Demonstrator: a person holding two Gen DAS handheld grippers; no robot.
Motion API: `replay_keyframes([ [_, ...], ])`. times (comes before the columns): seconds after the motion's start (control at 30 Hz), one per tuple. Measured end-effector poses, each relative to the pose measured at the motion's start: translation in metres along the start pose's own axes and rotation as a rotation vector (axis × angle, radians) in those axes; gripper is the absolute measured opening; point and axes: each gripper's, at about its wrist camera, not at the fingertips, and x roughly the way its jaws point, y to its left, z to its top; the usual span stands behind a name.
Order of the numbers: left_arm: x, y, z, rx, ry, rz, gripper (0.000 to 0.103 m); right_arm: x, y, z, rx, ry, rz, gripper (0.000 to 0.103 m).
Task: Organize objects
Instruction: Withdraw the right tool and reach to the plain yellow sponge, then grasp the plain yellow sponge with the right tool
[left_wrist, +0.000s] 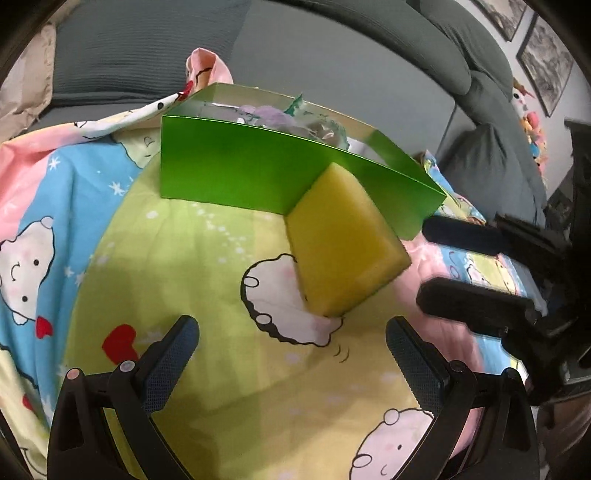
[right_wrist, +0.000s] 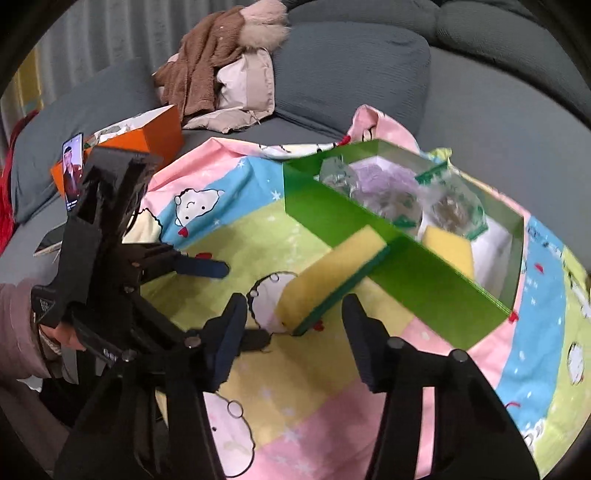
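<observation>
Sponge (right_wrist: 332, 273) just beyond right gripper (right_wrist: 295, 347)

Grey sofa (right_wrist: 480, 110), framed wall pictures (left_wrist: 546, 62)

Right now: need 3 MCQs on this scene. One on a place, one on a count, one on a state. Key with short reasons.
1. Where is the nearer yellow sponge?
A. propped against the outside wall of the green box
B. on the sofa cushion
C. between the right gripper's pads

2. How many yellow sponges show in the right wrist view?
A. one
B. two
C. four

3. The left gripper is:
A. shut on a sponge
B. open, nothing between its pads
C. shut on the box wall

Key: 1 A, it leans on the wall, outside. 2 B, a second sponge lies inside the box. 3 B, its fingers stand apart over the printed cloth.
</observation>
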Motion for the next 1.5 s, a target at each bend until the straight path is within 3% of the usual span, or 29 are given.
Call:
replay_keyframes([
  [0.23,0.004,0.001,0.005,0.004,-0.002,-0.003,0.101,0.02,-0.001,0.013,-0.045,0.032,0.009,0.04],
  [0.47,0.011,-0.006,0.009,0.044,0.002,-0.057,0.094,0.02,-0.041,-0.012,0.159,0.063,0.046,0.035],
  [0.57,0.016,-0.016,0.011,0.092,0.011,-0.071,0.093,0.017,-0.057,-0.03,0.246,0.055,0.114,0.036],
  [0.6,0.018,-0.018,0.012,0.106,0.015,-0.073,0.084,0.017,-0.058,-0.033,0.252,0.053,0.124,0.037],
  [0.7,0.024,-0.022,0.017,0.13,0.03,-0.094,0.071,0.018,-0.061,-0.037,0.252,0.051,0.136,0.037],
  [1.03,0.032,-0.031,0.022,0.27,0.081,-0.14,0.071,0.026,-0.07,-0.048,0.179,0.103,0.152,0.037],
  [1.1,0.033,-0.036,0.022,0.303,0.086,-0.131,0.061,0.028,-0.07,-0.05,0.181,0.096,0.153,0.037],
  [1.23,0.036,-0.037,0.025,0.32,0.102,-0.145,0.052,0.034,-0.07,-0.05,0.164,0.102,0.139,0.036],
  [1.3,0.037,-0.038,0.025,0.317,0.114,-0.16,0.04,0.034,-0.071,-0.05,0.163,0.097,0.138,0.035],
  [1.37,0.039,-0.042,0.026,0.318,0.128,-0.158,0.037,0.036,-0.071,-0.05,0.162,0.098,0.14,0.029],
  [1.5,0.04,-0.04,0.026,0.284,0.13,-0.168,0.036,0.036,-0.07,-0.05,0.169,0.096,0.131,0.027],
])
